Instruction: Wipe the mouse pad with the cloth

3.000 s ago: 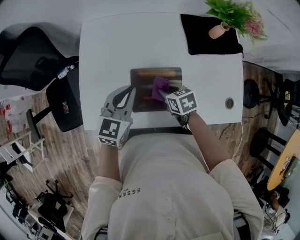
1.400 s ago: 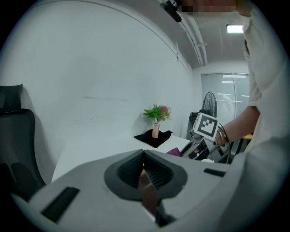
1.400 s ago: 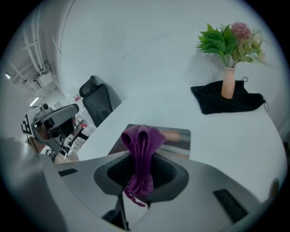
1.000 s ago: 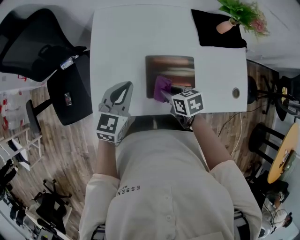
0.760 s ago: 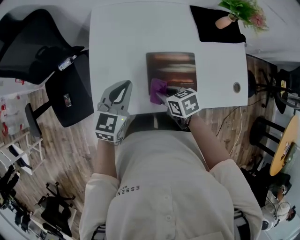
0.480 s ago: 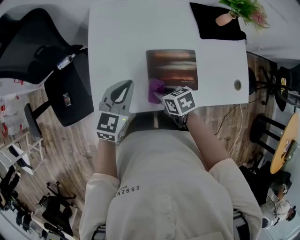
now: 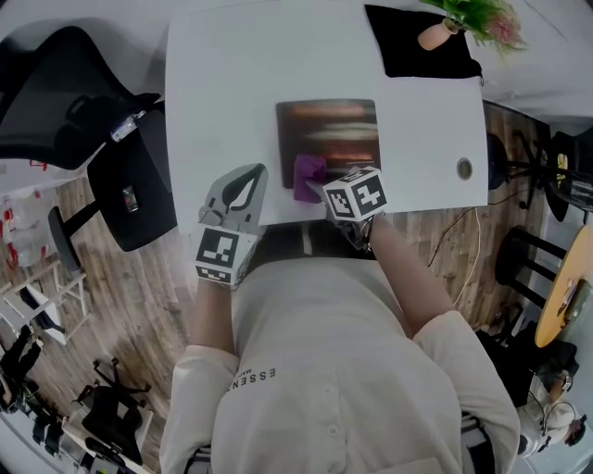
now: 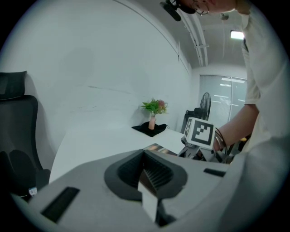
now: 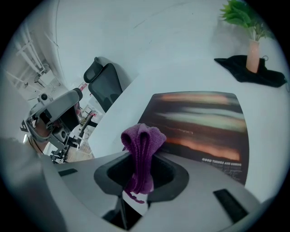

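Head view: right claw (image 7: 321, 189) tight on cloth (image 7: 307, 174) at mouse pad (image 7: 327, 125) edge; left claw (image 7: 249, 175) closed, empty.

The head view looks steeply down on the white table (image 7: 232, 83) from above. Both gripper views sit low at its near edge, facing the far right corner; they share the mouse pad (image 9: 199, 122) and plant (image 8: 154, 107).

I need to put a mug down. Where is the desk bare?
Bare: the table left of the mouse pad, and between pad and cable hole. Crowded: near edge, with left gripper, right gripper and cloth; far right corner, with black mat and plant.
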Motion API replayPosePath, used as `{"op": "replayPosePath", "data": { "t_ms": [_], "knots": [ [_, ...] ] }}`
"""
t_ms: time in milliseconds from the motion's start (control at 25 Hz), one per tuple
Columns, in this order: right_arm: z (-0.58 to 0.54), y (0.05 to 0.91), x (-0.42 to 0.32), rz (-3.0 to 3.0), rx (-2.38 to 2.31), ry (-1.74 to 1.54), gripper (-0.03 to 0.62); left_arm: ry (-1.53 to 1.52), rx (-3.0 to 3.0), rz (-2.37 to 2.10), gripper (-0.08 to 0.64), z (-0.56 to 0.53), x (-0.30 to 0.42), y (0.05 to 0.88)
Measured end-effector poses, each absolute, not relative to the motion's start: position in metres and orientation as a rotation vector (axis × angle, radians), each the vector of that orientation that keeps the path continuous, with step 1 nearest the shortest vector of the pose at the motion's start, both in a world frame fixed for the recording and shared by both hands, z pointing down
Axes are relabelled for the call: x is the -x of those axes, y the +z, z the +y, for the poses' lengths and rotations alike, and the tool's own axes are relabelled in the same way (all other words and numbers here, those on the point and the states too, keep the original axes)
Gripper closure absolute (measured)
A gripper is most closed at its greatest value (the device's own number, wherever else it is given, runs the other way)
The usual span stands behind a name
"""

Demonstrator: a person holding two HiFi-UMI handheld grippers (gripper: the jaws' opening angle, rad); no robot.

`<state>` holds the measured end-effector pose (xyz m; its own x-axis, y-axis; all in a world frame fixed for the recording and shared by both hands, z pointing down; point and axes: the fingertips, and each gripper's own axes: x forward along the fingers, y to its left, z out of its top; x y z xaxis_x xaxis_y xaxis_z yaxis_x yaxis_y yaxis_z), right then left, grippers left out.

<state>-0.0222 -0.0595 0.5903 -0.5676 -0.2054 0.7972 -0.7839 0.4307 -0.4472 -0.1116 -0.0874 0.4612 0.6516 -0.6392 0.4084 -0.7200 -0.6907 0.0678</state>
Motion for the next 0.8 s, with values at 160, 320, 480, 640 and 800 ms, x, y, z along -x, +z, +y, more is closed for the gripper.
{"op": "replayPosePath", "data": {
  "t_ms": [160,320,480,640,800],
  "knots": [
    [-0.062,0.590,0.003,-2.017,-0.834,1.128,0.489,0.545,-2.653,-1.094,0.558,-0.084,0.091,0.462],
    [-0.064,0.591,-0.016,-2.017,-0.844,1.149,0.489,0.554,-2.652,-1.101,0.558,-0.084,0.077,0.462],
    [-0.063,0.593,-0.040,-1.997,-0.858,1.167,0.489,0.555,-2.652,-1.113,0.558,-0.087,0.061,0.461],
    [-0.065,0.595,-0.064,-1.996,-0.868,1.179,0.488,0.556,-2.661,-1.116,0.558,-0.090,0.039,0.460],
    [-0.065,0.594,-0.083,-1.997,-0.877,1.178,0.488,0.562,-2.660,-1.118,0.558,-0.088,0.025,0.460]
  ]
}}
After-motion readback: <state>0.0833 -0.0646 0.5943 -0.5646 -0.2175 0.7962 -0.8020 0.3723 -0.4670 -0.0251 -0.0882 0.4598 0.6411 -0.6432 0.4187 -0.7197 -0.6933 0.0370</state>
